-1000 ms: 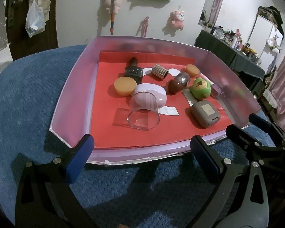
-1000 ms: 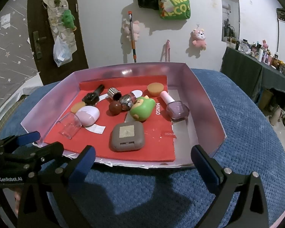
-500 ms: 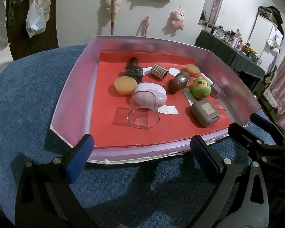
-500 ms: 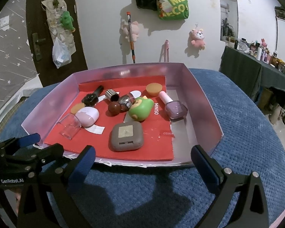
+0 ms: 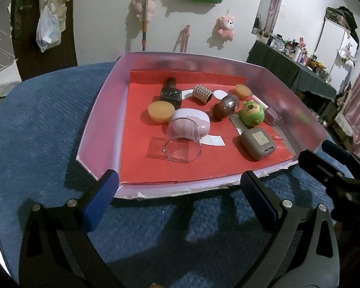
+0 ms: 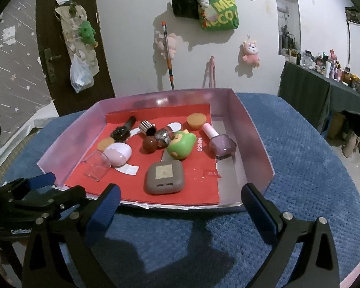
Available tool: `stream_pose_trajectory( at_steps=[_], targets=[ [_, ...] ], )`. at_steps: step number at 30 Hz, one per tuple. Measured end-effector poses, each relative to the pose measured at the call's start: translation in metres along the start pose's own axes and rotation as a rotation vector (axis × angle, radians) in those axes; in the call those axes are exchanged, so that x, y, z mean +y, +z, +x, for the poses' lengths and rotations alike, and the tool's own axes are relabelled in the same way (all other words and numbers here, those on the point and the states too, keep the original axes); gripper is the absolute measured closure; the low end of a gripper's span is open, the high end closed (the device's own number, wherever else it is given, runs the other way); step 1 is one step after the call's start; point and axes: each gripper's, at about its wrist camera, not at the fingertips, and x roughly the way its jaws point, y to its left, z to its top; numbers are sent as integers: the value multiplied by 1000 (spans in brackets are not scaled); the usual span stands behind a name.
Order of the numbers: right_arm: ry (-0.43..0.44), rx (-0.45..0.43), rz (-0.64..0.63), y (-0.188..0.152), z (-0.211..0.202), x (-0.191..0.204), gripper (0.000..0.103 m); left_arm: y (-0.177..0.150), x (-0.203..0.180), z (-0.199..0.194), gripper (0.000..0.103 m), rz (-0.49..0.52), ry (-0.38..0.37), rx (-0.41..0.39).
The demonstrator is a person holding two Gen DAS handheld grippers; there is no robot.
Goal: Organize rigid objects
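Observation:
A pink-walled tray (image 5: 100, 120) with a red liner holds several small objects: a clear cup on its side (image 5: 182, 144), a pink oval case (image 5: 192, 120), a grey square case (image 5: 258, 144), a green toy (image 5: 250, 115), a brown egg (image 5: 224, 108) and a purple nail polish bottle (image 6: 222, 142). My left gripper (image 5: 177, 187) is open and empty, just short of the tray's near edge. My right gripper (image 6: 180, 199) is open and empty at the near edge, in front of the grey case (image 6: 164, 177).
The tray (image 6: 259, 141) sits on a blue textured cover (image 6: 312, 168). An orange disc (image 5: 160, 111), a studded cylinder (image 5: 202, 93) and a black bottle (image 5: 171, 92) lie further back. A white wall with hanging toys stands behind. A cluttered dark table (image 6: 324, 84) is at right.
Both grippers have drawn back and risen slightly; the tray looks a little farther away. Nothing in the tray has moved.

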Motion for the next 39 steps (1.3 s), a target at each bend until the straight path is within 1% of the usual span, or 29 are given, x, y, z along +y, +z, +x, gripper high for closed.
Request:
stream_pose_trajectory(
  at_steps=[5,12,15,19,24,28,34,39],
  targets=[
    [2,-12,7,-4,-14,-1,0,-6,-2,-8,0,1,1,3],
    [-4,56,17,-26,-10,-5,0,-21,-2,-10,0,-11,-26,30],
    [-9,83,25,-37,-8,-7,0,-28,-2,-7,0,-14,-24,50],
    [-15,102,23,-45,-7,-7,0,-35,-1,-1,0,-30,-39,79],
    [-23,119,37,-50,-4,-12,0,-41,-2,4,0,-25,-37,101],
    [-28,132,45,-54,-1,-14,0,-42,-5,5,0,-10,-22,102],
    [-48,139,42,-56,2,-16,0,-46,-12,7,0,30,27,103],
    [-66,148,37,-61,6,-18,0,-47,-10,5,0,28,29,93]
  ],
)
